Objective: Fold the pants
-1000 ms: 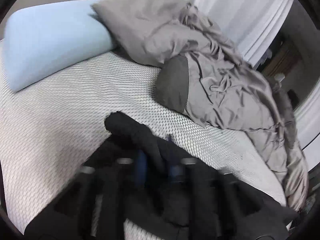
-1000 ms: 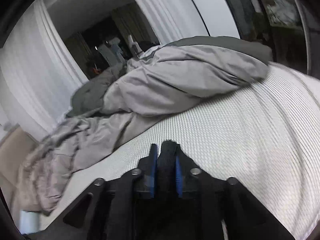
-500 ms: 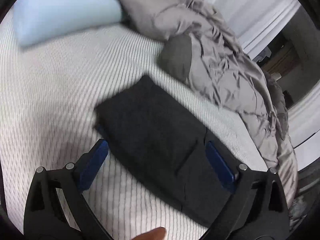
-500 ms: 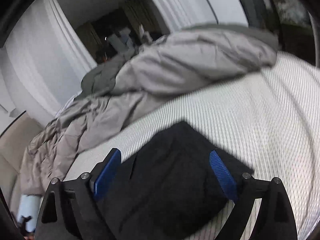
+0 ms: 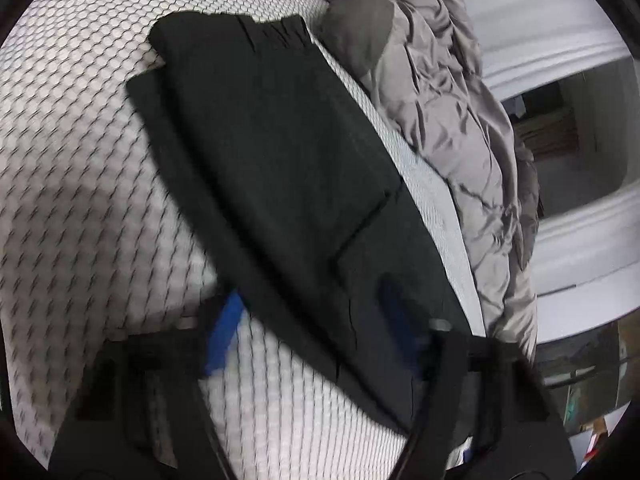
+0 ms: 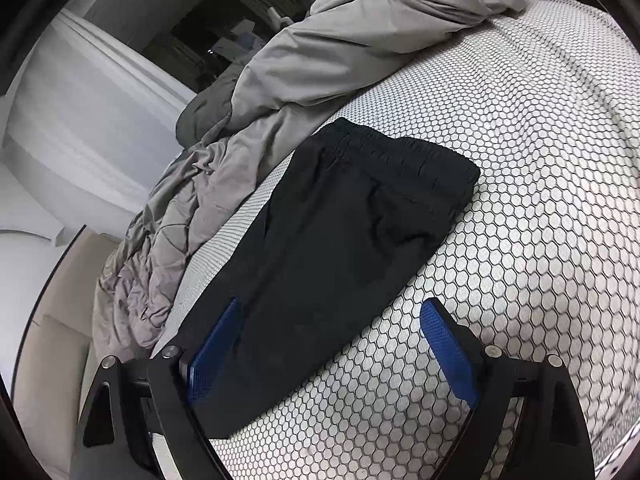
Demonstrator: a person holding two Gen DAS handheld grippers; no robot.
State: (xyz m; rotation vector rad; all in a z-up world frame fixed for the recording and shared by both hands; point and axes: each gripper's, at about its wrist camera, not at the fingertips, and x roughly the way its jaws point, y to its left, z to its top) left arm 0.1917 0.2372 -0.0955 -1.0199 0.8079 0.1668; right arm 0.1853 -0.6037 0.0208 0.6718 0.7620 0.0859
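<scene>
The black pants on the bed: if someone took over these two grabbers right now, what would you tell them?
Left gripper: open, holding nothing, over the pants' near end; view blurred.
Right gripper: open, holding nothing.
Black pants: folded into a flat stack on the honeycomb-pattern mattress, waistband at the far end, beside the grey duvet.
Done: pants folded and released.
Left: perhaps one more fold, or nothing.

Count, both views: one pair of black pants [image 6: 352, 248], folded, at centre. One grey duvet [image 6: 320, 56], bunched, 11 o'clock in right wrist view. One bed [image 6: 540, 200], honeycomb-print sheet. Two tools: left tool [image 5: 316, 328], right tool [image 6: 332, 348], each with two blue pads.
</scene>
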